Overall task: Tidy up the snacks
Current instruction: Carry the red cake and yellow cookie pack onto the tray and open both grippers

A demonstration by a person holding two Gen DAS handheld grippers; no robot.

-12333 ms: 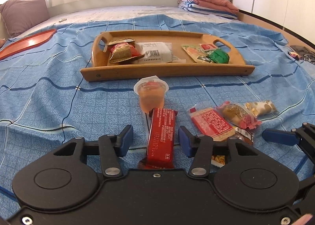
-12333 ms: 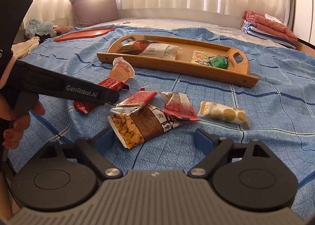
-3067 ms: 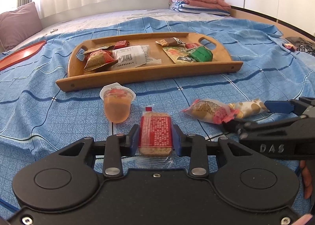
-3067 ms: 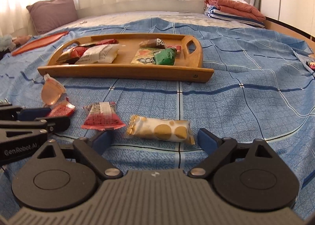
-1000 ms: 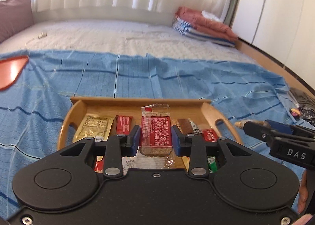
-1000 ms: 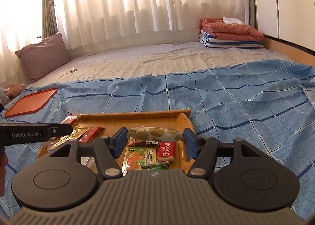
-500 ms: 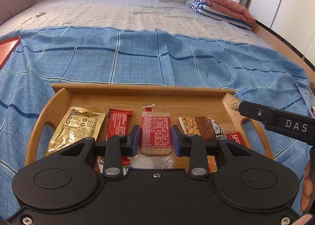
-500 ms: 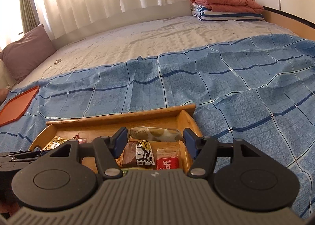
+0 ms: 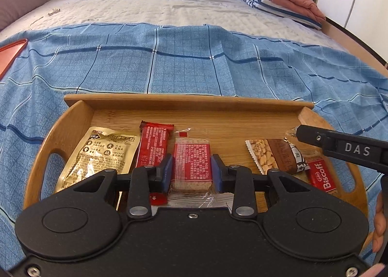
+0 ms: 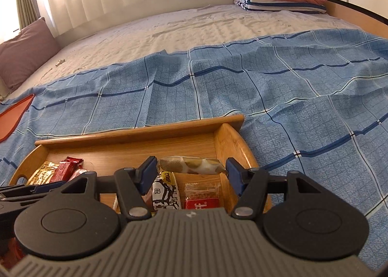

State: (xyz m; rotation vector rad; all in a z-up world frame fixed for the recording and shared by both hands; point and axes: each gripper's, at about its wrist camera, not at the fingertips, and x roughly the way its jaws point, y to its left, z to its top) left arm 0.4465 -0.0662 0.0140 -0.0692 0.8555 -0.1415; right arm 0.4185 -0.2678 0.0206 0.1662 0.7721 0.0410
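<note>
now, left gripper (image 9: 191,170): clamped on clear-wrapped red-label biscuit bar (image 9: 191,164)
right gripper (image 10: 191,174): clamped on pale spotted snack pouch (image 10: 191,165)
oval wooden tray (image 9: 184,117): twelve o'clock of both

White capital letters "DAS" are showing on the side of the black right claw (image 9: 297,132) as it is reaching in over the right end of the wooden tray (image 9: 184,103). A small red biscuit packet (image 9: 321,175) lying near the tray's right handle is carrying the white brand name "Biscoff"; in the right wrist view only its last letters are peeking out above the claw body. The small print on the other wrappers is staying too fine to read.
</note>
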